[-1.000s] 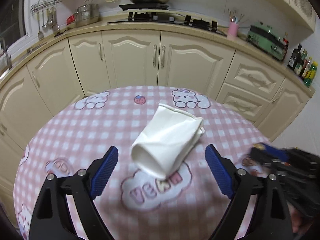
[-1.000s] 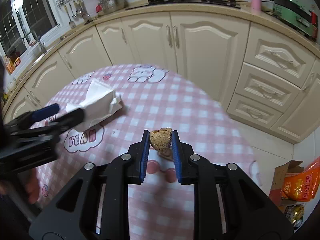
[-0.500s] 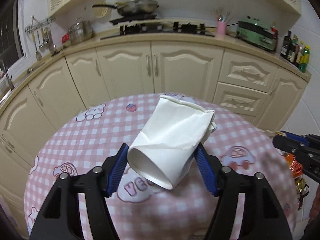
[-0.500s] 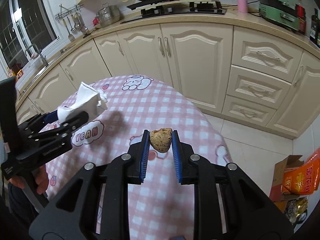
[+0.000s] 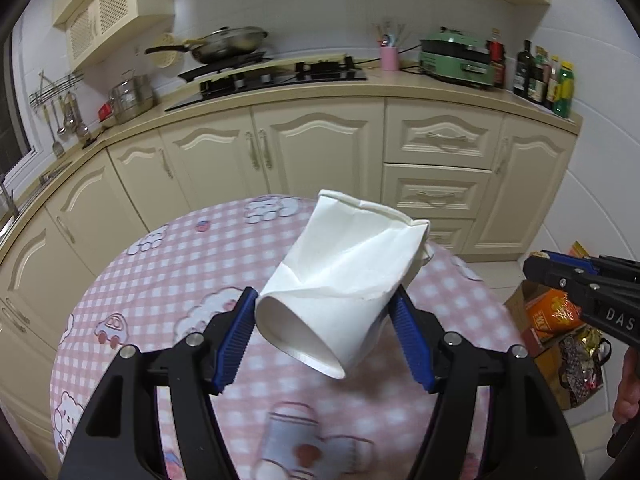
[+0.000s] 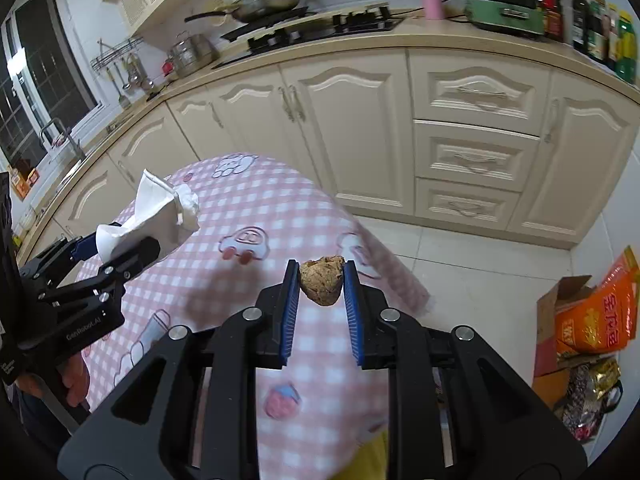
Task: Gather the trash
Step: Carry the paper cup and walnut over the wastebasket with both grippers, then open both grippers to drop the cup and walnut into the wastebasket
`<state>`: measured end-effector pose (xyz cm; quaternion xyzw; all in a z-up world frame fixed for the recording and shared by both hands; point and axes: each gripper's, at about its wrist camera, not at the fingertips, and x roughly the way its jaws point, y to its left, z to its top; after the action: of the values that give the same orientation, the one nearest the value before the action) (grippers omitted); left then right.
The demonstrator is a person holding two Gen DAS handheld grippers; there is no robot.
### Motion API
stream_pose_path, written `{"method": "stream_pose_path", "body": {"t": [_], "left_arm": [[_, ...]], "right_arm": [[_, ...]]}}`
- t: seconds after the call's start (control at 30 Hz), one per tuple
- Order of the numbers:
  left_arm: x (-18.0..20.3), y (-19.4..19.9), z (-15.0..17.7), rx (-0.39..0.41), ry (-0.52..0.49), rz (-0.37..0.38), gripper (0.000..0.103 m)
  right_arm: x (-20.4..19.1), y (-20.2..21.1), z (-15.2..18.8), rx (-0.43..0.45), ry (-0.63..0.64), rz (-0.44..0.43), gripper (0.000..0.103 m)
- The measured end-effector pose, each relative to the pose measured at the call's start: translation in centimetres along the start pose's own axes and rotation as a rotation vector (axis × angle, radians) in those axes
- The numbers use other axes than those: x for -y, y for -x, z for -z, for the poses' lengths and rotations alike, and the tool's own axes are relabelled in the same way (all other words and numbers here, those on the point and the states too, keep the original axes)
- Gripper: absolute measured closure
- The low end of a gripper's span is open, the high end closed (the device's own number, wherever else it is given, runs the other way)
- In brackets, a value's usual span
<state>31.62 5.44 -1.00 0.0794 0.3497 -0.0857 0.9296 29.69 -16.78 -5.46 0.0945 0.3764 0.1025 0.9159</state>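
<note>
A crushed white paper cup (image 5: 344,276) with tissue stuffed in its far end hangs above the table, and my left gripper (image 5: 324,308) is shut on it, blue pads pressing its sides. In the right wrist view the same cup (image 6: 156,216) shows at the left in the left gripper (image 6: 116,252). My right gripper (image 6: 322,280) is shut on a brown crusty food scrap (image 6: 322,284), held over the table's right edge. The right gripper (image 5: 568,268) also shows at the right of the left wrist view.
Below lies a round table with a pink checked cloth (image 5: 168,280). Cream cabinets (image 5: 312,152) and a counter with a hob and pan (image 5: 224,46) run behind. On the floor at the right stand a cardboard box (image 6: 556,304), an orange bag (image 6: 596,316) and a dark bag of rubbish (image 6: 588,404).
My left gripper closed on the paper cup and lifted it off the table. Both grippers have swung to the right, the right one carrying the scrap out toward the table's edge.
</note>
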Motion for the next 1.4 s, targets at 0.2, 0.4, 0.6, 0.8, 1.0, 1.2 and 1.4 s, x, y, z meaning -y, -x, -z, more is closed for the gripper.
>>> {"method": "stream_pose_path", "body": {"t": [0.2, 0.4, 0.6, 0.8, 1.0, 1.2, 1.4], "left_arm": [[4.5, 1.4, -0.1, 0.008, -0.032, 0.069, 0.037], [10.2, 2.3, -0.1, 0.015, -0.095, 0.145, 0.037], [17.0, 2.2, 0.6, 0.002, -0.192, 0.235, 0.037], [22.8, 0.9, 2.1, -0.052, -0.29, 0.283, 0.037], [26.5, 0.0, 3.2, -0.085, -0.35, 0.327, 0.035], [28.7, -0.9, 4.1, -0.107, -0.408, 0.295, 0.029], [27.7, -1.3, 4.3, -0.143, -0.375, 0.3, 0.029]], "right_arm": [[3.5, 2.8, 1.7, 0.015, -0.051, 0.039, 0.081], [7.4, 5.2, 3.7, 0.026, -0.103, 0.084, 0.08], [11.6, 7.1, 6.0, 0.02, -0.172, 0.136, 0.08], [15.6, 8.2, 8.6, 0.0, -0.243, 0.196, 0.08], [18.5, 8.5, 10.8, -0.034, -0.309, 0.232, 0.08], [20.2, 8.3, 12.3, -0.06, -0.355, 0.247, 0.08], [19.9, 7.1, 12.5, -0.096, -0.354, 0.232, 0.08]]}}
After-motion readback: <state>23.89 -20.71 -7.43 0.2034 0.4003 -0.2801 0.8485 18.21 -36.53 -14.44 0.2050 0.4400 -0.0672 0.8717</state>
